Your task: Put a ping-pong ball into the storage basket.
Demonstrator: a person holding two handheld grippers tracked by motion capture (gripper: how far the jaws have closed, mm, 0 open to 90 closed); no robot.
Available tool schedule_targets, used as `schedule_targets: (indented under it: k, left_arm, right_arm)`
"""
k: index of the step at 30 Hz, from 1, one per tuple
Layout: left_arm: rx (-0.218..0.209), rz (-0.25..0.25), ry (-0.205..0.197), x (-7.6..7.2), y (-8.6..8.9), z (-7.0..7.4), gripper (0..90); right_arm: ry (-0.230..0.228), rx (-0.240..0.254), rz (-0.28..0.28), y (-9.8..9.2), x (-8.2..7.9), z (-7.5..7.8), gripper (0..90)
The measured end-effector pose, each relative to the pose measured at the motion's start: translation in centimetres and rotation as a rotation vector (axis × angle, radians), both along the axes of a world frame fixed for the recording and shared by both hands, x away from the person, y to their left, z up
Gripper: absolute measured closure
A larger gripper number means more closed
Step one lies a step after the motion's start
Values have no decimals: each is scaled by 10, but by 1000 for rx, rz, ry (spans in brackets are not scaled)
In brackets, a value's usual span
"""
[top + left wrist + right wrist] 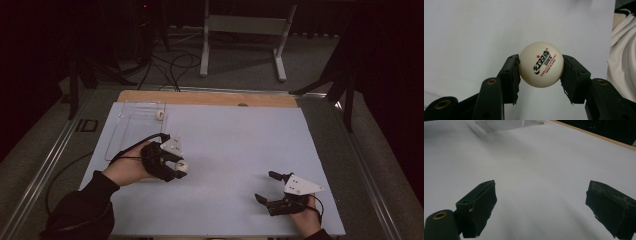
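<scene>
Nearest me, my right gripper (270, 186) rests low on the white mat (240, 145), jaws wide apart with nothing between them. Farther up on the left, my left gripper (177, 167) pinches a white ball (541, 64) between both pads. Beyond it a clear tray (131, 131) holds a second ball (160, 114) at its far corner.

White ball (540, 65), "DHS", "MADE IN CHINA"

The middle and far right of the bench (235, 135) lie bare, giving wide passage between the left tool (176, 169) and the right tool (267, 187). The clear tray (131, 131) with a small white ball (160, 115) blocks the far left corner, just beyond the left tool.
</scene>
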State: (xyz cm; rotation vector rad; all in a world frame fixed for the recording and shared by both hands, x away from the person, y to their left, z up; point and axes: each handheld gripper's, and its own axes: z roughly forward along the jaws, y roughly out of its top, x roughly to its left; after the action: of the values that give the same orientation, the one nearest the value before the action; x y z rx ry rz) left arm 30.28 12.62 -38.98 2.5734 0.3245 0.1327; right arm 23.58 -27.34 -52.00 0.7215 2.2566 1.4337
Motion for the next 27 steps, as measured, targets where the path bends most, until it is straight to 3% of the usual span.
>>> schedule_targets:
  k: [6,27]
  left_arm:
    - [-27,23,3,4,5,6,525]
    - [-54,78,-17,19,19,34,525]
  right_arm:
    - [-8,-3,13,1,-1,0,95]
    - [-12,7,2,0,-2,2,95]
